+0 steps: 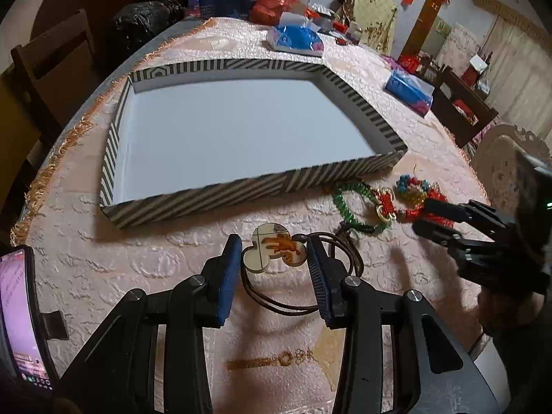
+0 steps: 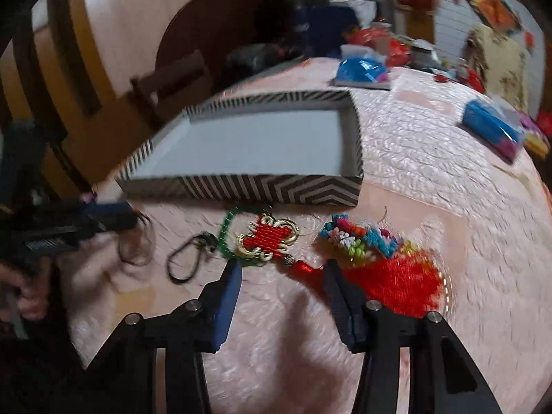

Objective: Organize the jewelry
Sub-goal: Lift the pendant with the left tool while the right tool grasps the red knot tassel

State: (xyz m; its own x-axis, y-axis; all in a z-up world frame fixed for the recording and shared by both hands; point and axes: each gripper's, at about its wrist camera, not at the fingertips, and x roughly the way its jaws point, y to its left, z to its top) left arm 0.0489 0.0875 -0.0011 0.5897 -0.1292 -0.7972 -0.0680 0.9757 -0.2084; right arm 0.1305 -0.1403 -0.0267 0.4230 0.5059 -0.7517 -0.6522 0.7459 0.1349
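A striped box lid with a white inside (image 1: 193,200) (image 2: 276,189) lies on the pink tablecloth. A clover-shaped pendant (image 1: 272,250) on a brown cord lies between the open fingers of my left gripper (image 1: 274,245). A green beaded bracelet (image 1: 348,203) (image 2: 224,231), a red knot charm (image 2: 269,238) with a red tassel (image 2: 390,286) and a multicoloured bead bracelet (image 1: 412,186) (image 2: 358,238) lie in front of the box. My right gripper (image 2: 281,269) is open just short of the knot charm and touches nothing; it also shows in the left wrist view (image 1: 422,215).
A phone (image 1: 20,317) stands at the left table edge. Blue tissue packs (image 1: 296,39) (image 1: 408,91) and red bags lie at the table's far side. Wooden chairs (image 1: 55,55) stand around the table. The tablecloth has a fringed edge (image 1: 55,169).
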